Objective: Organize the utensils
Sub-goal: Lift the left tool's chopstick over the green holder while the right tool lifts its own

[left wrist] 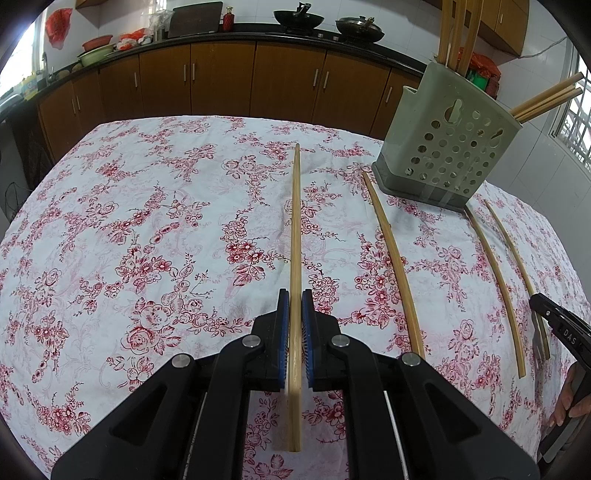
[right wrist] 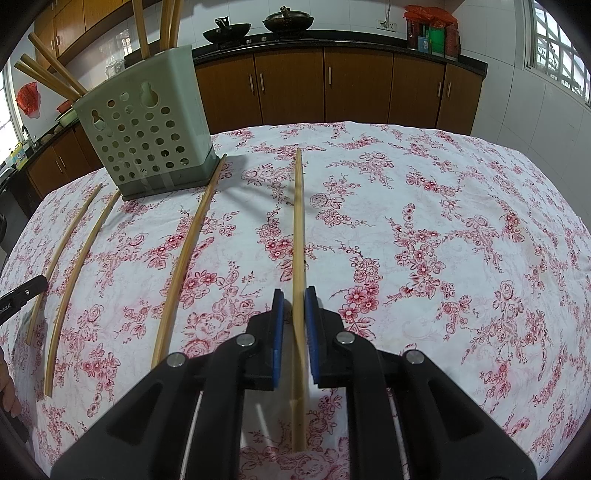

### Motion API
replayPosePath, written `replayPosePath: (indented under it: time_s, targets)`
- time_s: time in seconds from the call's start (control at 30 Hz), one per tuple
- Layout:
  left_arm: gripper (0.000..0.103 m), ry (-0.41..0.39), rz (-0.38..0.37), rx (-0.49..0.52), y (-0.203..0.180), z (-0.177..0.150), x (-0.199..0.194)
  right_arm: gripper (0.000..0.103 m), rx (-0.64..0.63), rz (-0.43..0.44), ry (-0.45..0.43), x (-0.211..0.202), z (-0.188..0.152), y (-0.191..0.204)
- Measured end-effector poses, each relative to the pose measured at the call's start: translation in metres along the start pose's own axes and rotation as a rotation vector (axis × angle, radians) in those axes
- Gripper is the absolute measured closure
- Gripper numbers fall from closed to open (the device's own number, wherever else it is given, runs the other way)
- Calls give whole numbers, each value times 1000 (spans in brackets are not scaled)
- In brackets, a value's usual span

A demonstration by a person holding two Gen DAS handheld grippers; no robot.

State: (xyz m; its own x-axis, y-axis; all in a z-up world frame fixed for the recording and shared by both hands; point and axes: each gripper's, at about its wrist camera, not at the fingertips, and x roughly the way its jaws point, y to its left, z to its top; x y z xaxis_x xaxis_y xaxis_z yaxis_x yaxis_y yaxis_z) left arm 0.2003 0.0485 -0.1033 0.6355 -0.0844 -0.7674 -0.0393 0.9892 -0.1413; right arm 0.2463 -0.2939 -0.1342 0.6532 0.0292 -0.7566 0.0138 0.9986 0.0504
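In the left wrist view my left gripper (left wrist: 295, 306) is shut on a long bamboo chopstick (left wrist: 295, 221) that runs forward between the blue pads. In the right wrist view my right gripper (right wrist: 294, 306) is shut on another bamboo chopstick (right wrist: 298, 221), which sits slightly skewed between the pads. A grey-green perforated utensil holder (left wrist: 448, 147) stands at the far right, with several chopsticks upright in it; it also shows in the right wrist view (right wrist: 147, 136) at the far left. Three loose chopsticks (left wrist: 395, 254) lie on the floral tablecloth (left wrist: 129, 221), also seen from the right (right wrist: 184, 251).
The other gripper's tip shows at the right edge (left wrist: 557, 325) and at the left edge (right wrist: 22, 293). Wooden cabinets (left wrist: 221, 77) and a dark counter with woks (left wrist: 295, 16) run behind the table. A window (right wrist: 554, 48) is at the right.
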Motion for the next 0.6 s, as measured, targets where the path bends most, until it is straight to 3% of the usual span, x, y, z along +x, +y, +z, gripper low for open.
replayPosePath:
  time_s: [0.5, 0.6]
  targets:
    - [95, 4, 47, 63, -8, -13, -10, 95, 46, 31, -4, -20, -14, -7]
    - [95, -24, 54, 95, -11, -9, -21, 95, 46, 32, -62, -38, -7, -9]
